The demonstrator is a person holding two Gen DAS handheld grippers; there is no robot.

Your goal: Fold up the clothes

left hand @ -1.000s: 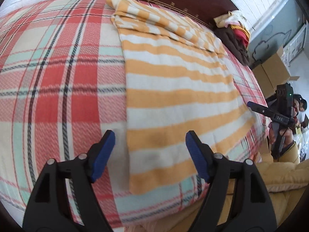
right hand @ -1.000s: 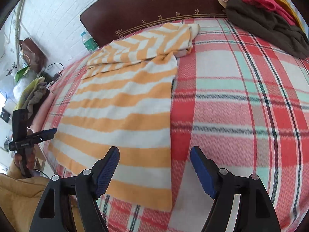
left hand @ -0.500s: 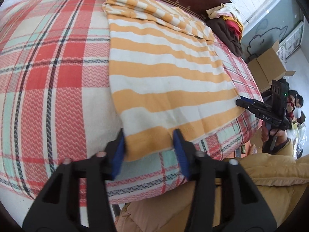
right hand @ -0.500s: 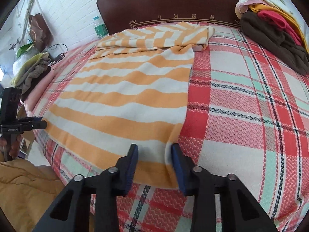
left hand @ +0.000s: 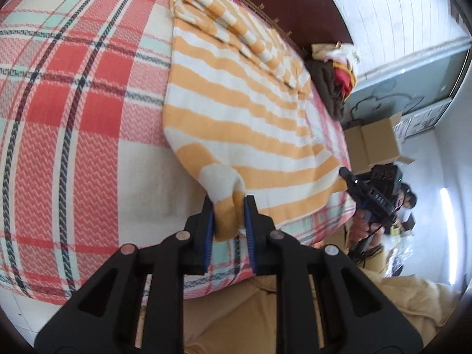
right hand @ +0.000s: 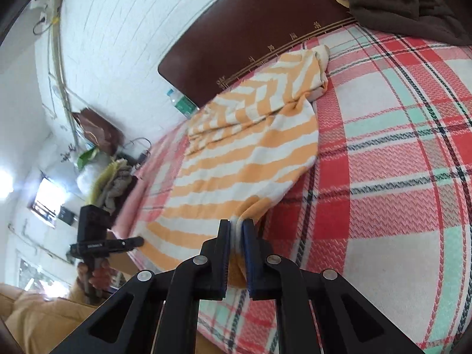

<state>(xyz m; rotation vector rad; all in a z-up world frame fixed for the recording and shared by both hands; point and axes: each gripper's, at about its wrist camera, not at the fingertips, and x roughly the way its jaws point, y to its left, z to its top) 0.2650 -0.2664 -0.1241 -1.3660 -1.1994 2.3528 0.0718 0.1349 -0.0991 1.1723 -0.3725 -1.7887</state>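
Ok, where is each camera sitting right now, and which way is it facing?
Left wrist: on the left gripper, looking up the bed towards the headboard; its fingers pinch the striped garment.
Right wrist: on the right gripper, facing the headboard too, clamped on the garment's other near corner.
Both show the garment, plaid bed and the opposite gripper.

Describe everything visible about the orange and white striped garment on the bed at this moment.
The striped garment looks like a soft knit with wide orange and white bands. It lies mostly flat on the plaid bedspread, its far end folded into a bunched layer near the dark headboard. The left gripper and right gripper are each shut on a near hem corner, lifting both corners off the bed.
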